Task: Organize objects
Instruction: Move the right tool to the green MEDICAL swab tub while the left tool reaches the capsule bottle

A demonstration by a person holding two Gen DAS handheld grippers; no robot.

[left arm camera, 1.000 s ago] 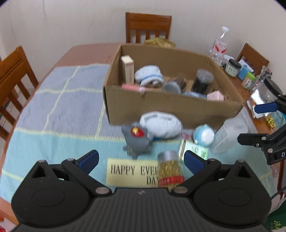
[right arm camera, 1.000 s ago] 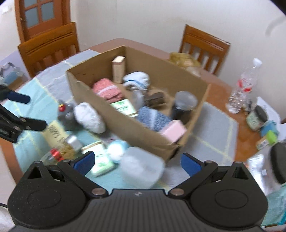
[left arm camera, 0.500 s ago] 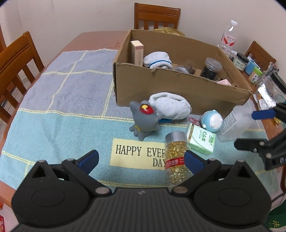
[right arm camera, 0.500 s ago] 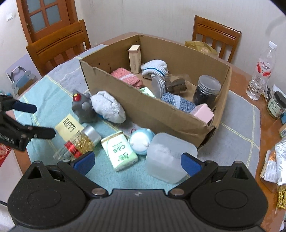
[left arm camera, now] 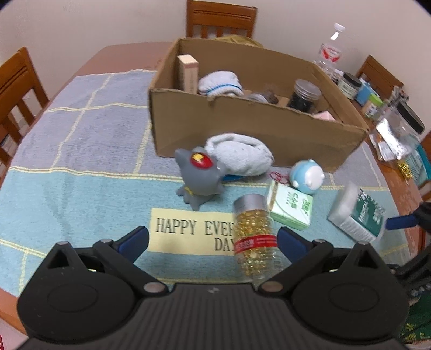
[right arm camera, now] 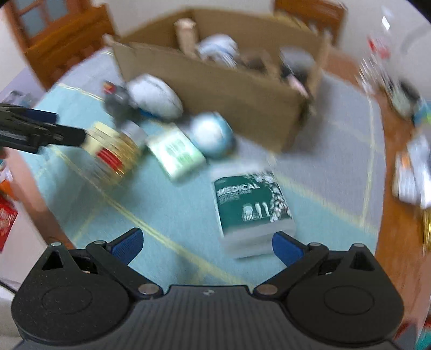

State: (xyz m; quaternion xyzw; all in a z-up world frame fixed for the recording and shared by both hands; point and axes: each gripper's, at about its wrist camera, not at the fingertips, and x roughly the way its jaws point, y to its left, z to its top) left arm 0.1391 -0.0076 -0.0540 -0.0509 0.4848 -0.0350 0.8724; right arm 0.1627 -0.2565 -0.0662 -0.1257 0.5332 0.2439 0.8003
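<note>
**Two grippers, one table of loose goods**

Two grippers, both spread and holding nothing: left gripper (left arm camera: 212, 239) over the yellow "HAPPY EVERY DAY" patch (left arm camera: 188, 233); right gripper (right arm camera: 206, 243) low over the cloth, the swab box (right arm camera: 253, 210) lying between its fingers, untouched.

Surface: wooden table (left arm camera: 118, 58) under a blue-and-grey cloth (left arm camera: 80, 150) with yellow grid lines. Wooden chairs (left arm camera: 221, 18) at the far end and sides; plain pale wall behind; a panelled door in the right view.

Carton (left arm camera: 256, 126): open cardboard, mid-table, holding a tall slim box, a rolled white sock, dark-lidded jars.

Loose in front of the carton: grey toy (left arm camera: 199, 175), white sock bundle (left arm camera: 239, 154) touching it, blue-white round toy (left arm camera: 307, 176), green tissue pack (left arm camera: 291, 207), capsule bottle (left arm camera: 254, 237) on its side across the patch.

Table's right edge: water bottle (left arm camera: 330, 51), jars, packets, crowded and partly cut off.

Hard to read: right view heavily motion-blurred; carton contents there indistinct. Carton's near wall hides its floor.
</note>
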